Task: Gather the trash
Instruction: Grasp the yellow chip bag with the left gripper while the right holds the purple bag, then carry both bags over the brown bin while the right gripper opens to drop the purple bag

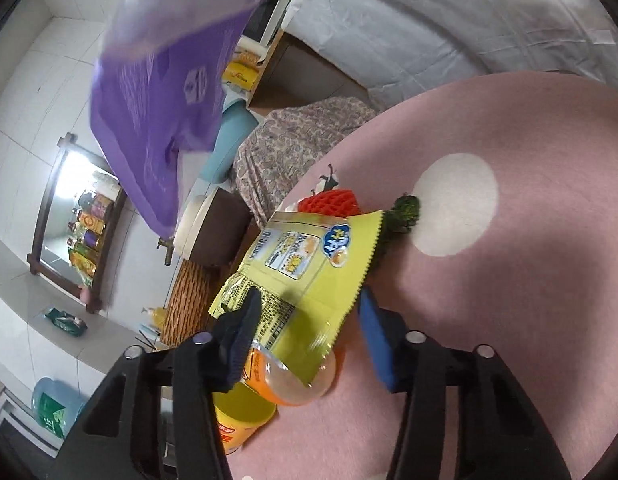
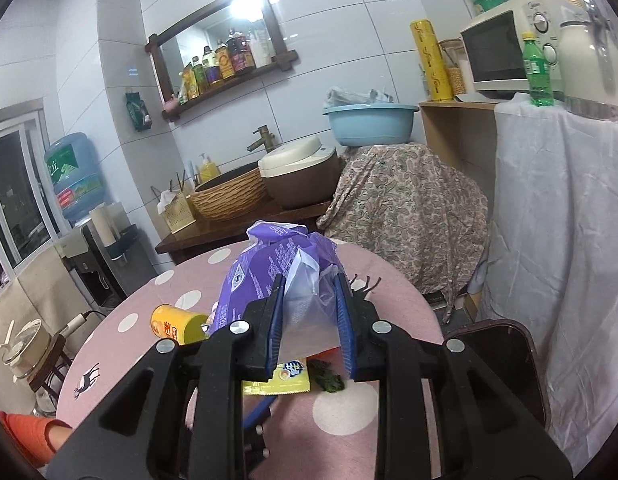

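Observation:
A yellow snack wrapper [image 1: 305,264] lies on the pink dotted table [image 1: 509,280], partly over an orange plastic bottle [image 1: 297,380] and a yellow can [image 1: 241,420]. My left gripper [image 1: 309,296] straddles the wrapper: the left finger rests over it, the blue right pad sits just off its edge, and the jaws stand apart. A red foam net [image 1: 329,202] and a dark green clump [image 1: 405,212] lie beyond. My right gripper [image 2: 309,300] is shut on a purple plastic bag [image 2: 269,264], which hangs above the table, also the purple bag [image 1: 161,112] in the left wrist view. The can [image 2: 177,324] lies on its side.
A dark bin [image 2: 497,352] stands right of the table. Behind are a counter with a wicker basin [image 2: 229,196], a rice cooker [image 2: 301,176], a blue tub [image 2: 369,124] on patterned cloth, and a white-draped stand [image 2: 549,220]. An orange sleeve [image 2: 25,428] shows at lower left.

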Demonstrator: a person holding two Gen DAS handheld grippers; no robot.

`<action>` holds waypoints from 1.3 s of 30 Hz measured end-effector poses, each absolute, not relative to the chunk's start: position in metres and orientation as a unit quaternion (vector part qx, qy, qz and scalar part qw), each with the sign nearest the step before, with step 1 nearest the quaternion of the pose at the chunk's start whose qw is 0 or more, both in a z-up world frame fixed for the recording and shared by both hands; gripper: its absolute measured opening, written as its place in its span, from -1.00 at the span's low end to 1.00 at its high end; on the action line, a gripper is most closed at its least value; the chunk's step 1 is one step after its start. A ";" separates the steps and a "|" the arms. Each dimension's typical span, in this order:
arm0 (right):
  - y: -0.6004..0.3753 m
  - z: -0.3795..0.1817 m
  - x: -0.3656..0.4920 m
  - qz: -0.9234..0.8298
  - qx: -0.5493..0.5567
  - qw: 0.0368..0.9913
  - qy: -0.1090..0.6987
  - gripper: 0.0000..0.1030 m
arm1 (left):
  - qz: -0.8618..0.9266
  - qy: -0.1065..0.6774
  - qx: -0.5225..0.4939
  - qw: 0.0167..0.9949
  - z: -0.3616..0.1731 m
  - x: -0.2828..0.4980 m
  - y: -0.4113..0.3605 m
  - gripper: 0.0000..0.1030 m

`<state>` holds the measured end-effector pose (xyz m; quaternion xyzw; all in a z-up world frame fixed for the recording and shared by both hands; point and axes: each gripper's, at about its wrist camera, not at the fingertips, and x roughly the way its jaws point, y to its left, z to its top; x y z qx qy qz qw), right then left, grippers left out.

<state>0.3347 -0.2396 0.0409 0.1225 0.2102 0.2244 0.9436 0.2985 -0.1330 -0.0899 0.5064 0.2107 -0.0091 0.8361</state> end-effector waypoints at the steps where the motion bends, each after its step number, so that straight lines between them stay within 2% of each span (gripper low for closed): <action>1: -0.243 0.040 0.333 0.223 0.122 0.945 0.208 -0.51 | -0.008 0.217 0.501 0.838 -0.087 0.302 -0.131 -0.35; 4: -0.254 0.038 0.329 0.217 0.124 0.947 0.204 -0.51 | -0.003 0.223 0.487 0.844 -0.080 0.304 -0.130 -0.74; 9: -0.275 0.030 0.322 0.210 0.143 0.946 0.201 -0.51 | -0.009 0.212 0.437 0.874 -0.061 0.296 -0.125 -0.92; 16: -0.297 0.023 0.303 0.197 0.151 0.949 0.192 -0.51 | -0.040 0.198 0.326 0.923 -0.022 0.271 -0.112 -0.93; 23: -0.322 0.020 0.277 0.165 0.133 0.962 0.175 -0.51 | -0.124 0.242 0.179 0.946 0.010 0.258 -0.093 -0.93; 32: -0.373 0.005 0.255 0.108 0.128 0.969 0.180 -0.51 | -0.184 0.253 0.116 0.943 0.023 0.252 -0.115 -0.93; 39: -0.408 -0.032 0.261 0.045 0.099 0.969 0.222 -0.51 | -0.234 0.253 0.090 0.934 0.039 0.264 -0.153 -0.93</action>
